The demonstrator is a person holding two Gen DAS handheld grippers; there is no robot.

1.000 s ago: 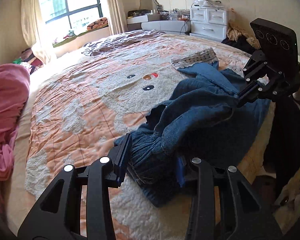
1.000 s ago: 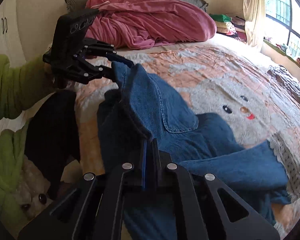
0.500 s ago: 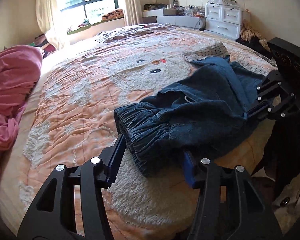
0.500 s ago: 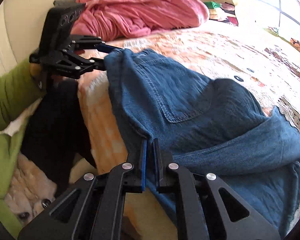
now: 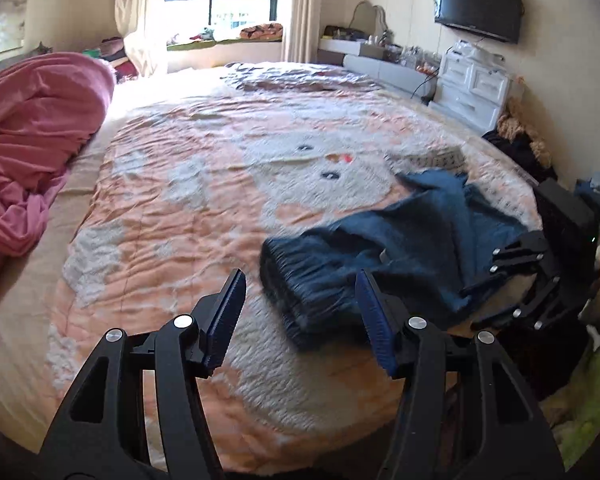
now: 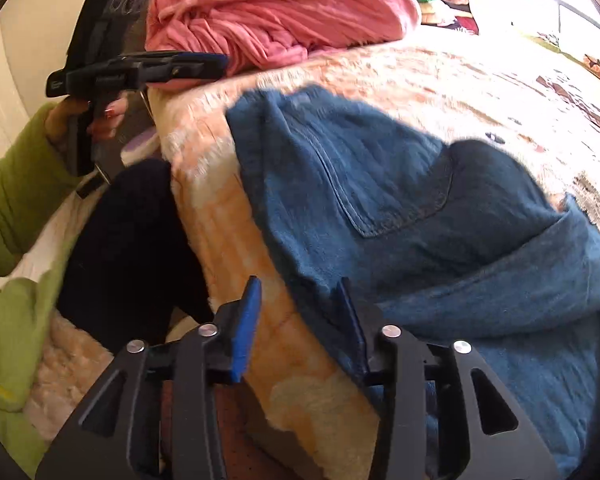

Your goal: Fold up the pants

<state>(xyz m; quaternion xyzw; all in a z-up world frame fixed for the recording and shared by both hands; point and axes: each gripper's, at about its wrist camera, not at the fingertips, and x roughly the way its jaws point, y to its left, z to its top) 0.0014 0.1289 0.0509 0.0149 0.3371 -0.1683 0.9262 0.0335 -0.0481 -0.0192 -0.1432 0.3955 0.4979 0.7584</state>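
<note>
Denim pants [image 6: 440, 208] bunched on near right edge of bedspread [image 5: 204, 208]. Left gripper [image 5: 300, 312] and right gripper [image 6: 300, 320] both spread wide, holding nothing.

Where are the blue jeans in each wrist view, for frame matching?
Left wrist: jeans sit right of centre, gathered waistband toward the open left tongs, near the bed edge.
Right wrist: jeans fill centre and right, back pocket up, just ahead of the open right tongs.
Shared landmark: pink blanket, left in one view, top in the other.
</note>
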